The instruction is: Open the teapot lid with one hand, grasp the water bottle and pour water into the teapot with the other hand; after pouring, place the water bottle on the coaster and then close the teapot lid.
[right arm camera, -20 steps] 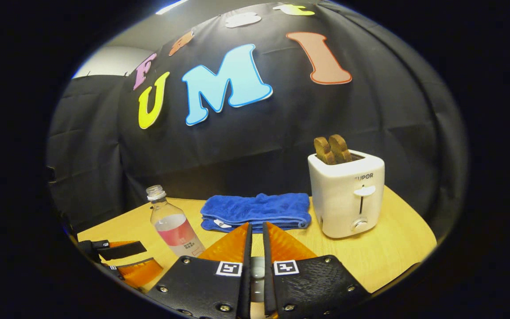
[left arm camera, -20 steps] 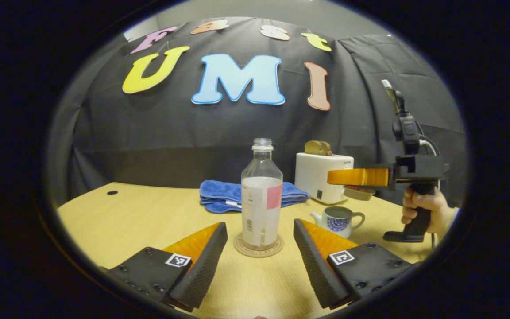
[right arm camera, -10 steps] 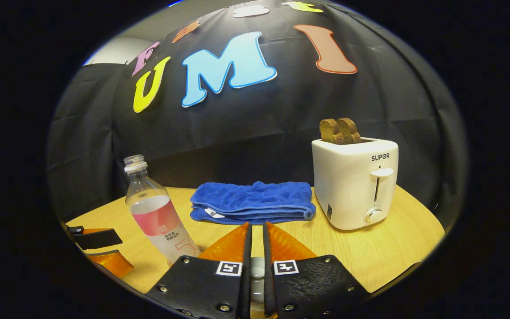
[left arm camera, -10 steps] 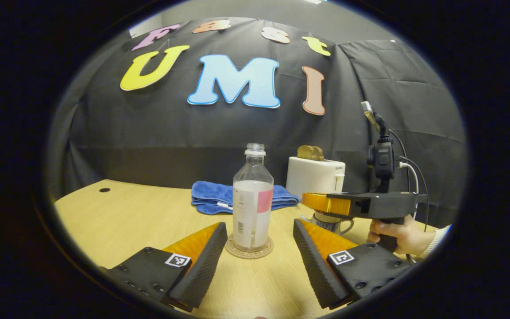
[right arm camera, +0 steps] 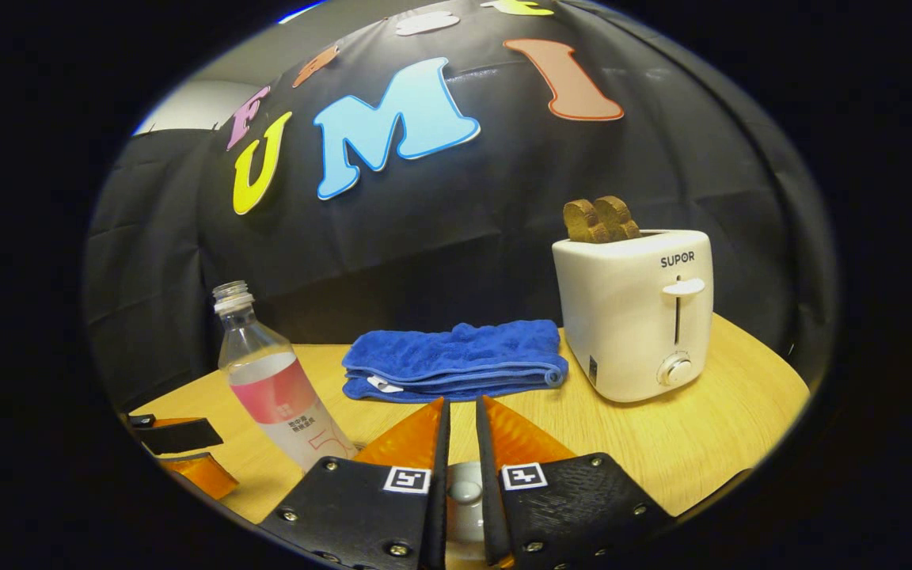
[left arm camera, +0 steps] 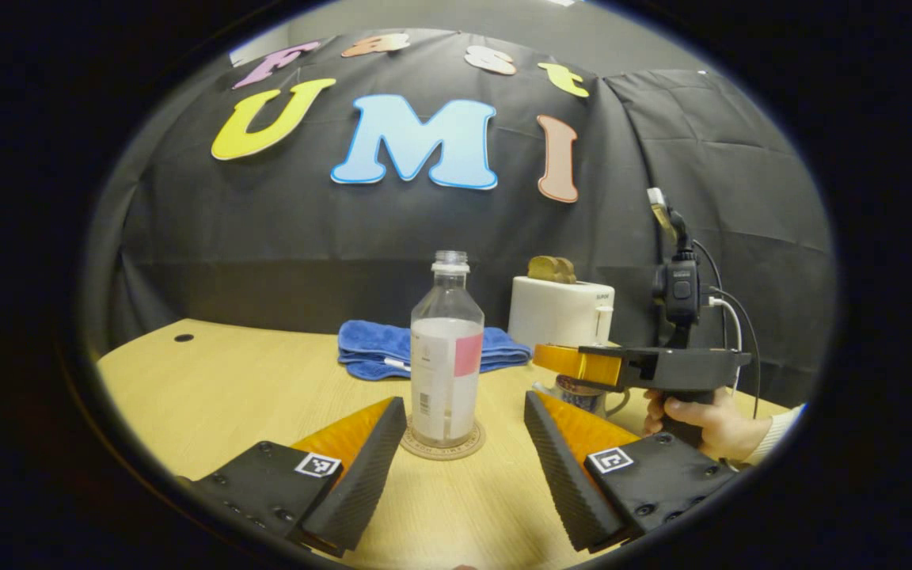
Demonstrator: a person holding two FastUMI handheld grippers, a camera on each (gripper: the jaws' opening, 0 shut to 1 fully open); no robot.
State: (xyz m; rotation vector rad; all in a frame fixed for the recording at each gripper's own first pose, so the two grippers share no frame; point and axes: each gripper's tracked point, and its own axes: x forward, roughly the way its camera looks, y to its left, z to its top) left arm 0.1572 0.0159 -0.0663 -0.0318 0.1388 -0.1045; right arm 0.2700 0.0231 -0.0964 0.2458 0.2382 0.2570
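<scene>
A clear water bottle (left arm camera: 446, 356) with a pink label stands upright on a round coaster (left arm camera: 442, 440) in the left gripper view. My left gripper (left arm camera: 464, 402) is open, with a finger on either side of the bottle and short of it. To the right a hand (left arm camera: 701, 423) holds my right gripper (left arm camera: 559, 360) level just above the blue-and-white teapot (left arm camera: 579, 393), which is mostly hidden. In the right gripper view my right gripper (right arm camera: 460, 404) is shut on the white knob of the teapot lid (right arm camera: 464, 492). The bottle (right arm camera: 274, 388) stands to its left, with the left gripper (right arm camera: 179, 451) beyond.
A folded blue towel (left arm camera: 377, 348) lies behind the bottle, and a white toaster (left arm camera: 559, 313) with bread in it stands at the back right. Both the towel (right arm camera: 456, 360) and the toaster (right arm camera: 634, 309) lie ahead of the right gripper on the wooden table (left arm camera: 226, 388).
The right gripper has come down with the lid from well above the teapot to just over it. The gap between its fingers looks slightly wider. The left gripper has backed off the bottle a little.
</scene>
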